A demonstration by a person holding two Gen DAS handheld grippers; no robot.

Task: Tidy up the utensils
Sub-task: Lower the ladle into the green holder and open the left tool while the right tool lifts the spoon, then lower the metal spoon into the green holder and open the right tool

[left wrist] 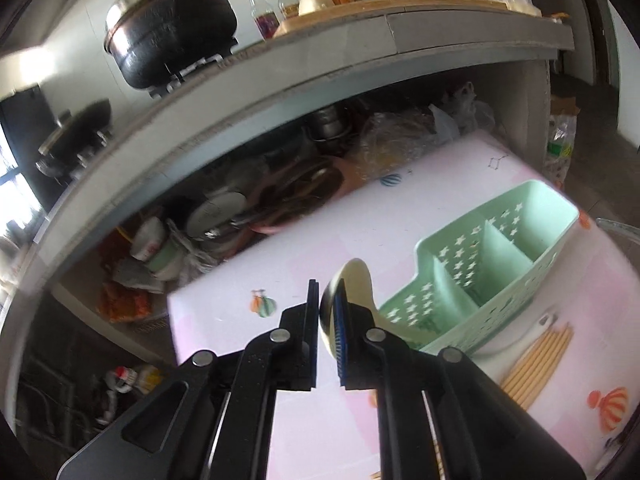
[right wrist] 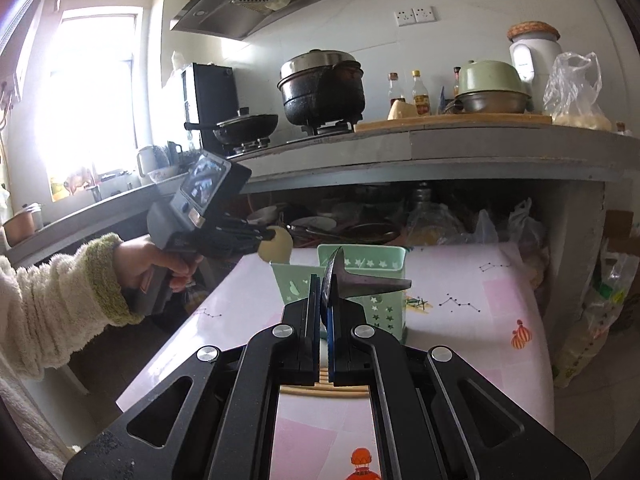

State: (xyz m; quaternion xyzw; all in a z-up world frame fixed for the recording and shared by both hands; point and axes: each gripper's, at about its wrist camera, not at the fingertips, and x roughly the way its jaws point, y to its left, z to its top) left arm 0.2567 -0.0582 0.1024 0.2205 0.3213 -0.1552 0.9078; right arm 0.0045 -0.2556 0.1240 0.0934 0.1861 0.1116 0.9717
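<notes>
A mint-green caddy (left wrist: 480, 264) (right wrist: 362, 264) with star cut-outs and three compartments stands on the pink table (left wrist: 248, 304). My left gripper (left wrist: 326, 312) hovers just left of it. A cream spoon (left wrist: 356, 280) leans on the gripper's right pad, and a thin strip of light shows between the spoon and the left pad. In the right wrist view that gripper (right wrist: 272, 236), held in a hand (right wrist: 156, 268), carries the spoon (right wrist: 278, 248) at its tip. My right gripper (right wrist: 325, 300) is shut on a dark metal spoon (right wrist: 360, 282) in front of the caddy. A bundle of chopsticks (left wrist: 536, 360) lies beside the caddy.
A white utensil handle (left wrist: 520, 334) lies between caddy and chopsticks. Behind the table a grey counter (right wrist: 480, 148) carries a black pot (right wrist: 320, 88), a pan and bottles. The shelf below it holds bowls and pans (left wrist: 280, 200). Plastic bags (right wrist: 592, 320) stand at the right.
</notes>
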